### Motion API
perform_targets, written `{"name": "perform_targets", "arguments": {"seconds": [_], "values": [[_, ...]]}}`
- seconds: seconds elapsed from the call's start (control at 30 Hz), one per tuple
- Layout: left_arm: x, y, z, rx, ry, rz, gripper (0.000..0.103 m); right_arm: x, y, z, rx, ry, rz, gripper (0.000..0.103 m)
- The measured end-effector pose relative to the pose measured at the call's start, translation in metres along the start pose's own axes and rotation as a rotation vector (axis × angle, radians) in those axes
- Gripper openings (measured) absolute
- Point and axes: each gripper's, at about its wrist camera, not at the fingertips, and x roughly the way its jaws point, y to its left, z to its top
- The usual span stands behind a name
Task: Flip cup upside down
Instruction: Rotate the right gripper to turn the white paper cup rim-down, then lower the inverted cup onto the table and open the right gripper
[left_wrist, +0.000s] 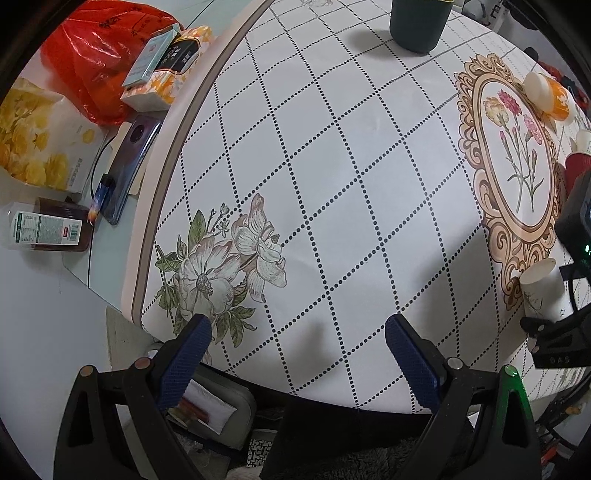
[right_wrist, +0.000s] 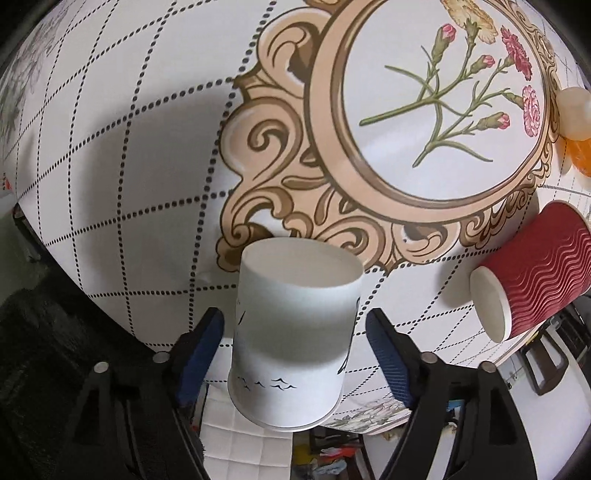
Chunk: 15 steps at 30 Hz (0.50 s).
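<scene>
A white paper cup (right_wrist: 295, 332) with small black bird drawings stands upside down near the table's front edge, base up and rim on the cloth. My right gripper (right_wrist: 295, 332) is open, its blue pads (right_wrist: 201, 354) on either side of the cup with a small gap on each side. The same cup (left_wrist: 541, 291) shows at the right edge of the left wrist view, with the right gripper's body beside it. My left gripper (left_wrist: 297, 332) is open and empty above the table's near edge.
A red ribbed cup (right_wrist: 535, 273) stands upside down to the right. An orange item with a cream lid (right_wrist: 576, 125) sits at far right. A dark green cup (left_wrist: 419, 24) stands at the far side. A phone (left_wrist: 127, 166), boxes and a red bag (left_wrist: 96, 62) lie off the table's left.
</scene>
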Motion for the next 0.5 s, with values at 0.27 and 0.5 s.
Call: {"name": "perform_targets", "arguments": {"seconds": [0.27, 0.5], "values": [[0.0, -0.001, -0.002, 0.008, 0.002, 0.008, 0.096, -0.029, -0.01, 0.027, 0.064, -0.076, -0.012, 0.061], [-0.003, -0.007, 0.0, 0.03, -0.003, 0.006, 0.096, -0.069, -0.014, 0.006, 0.115, -0.229, -0.032, 0.061]]}}
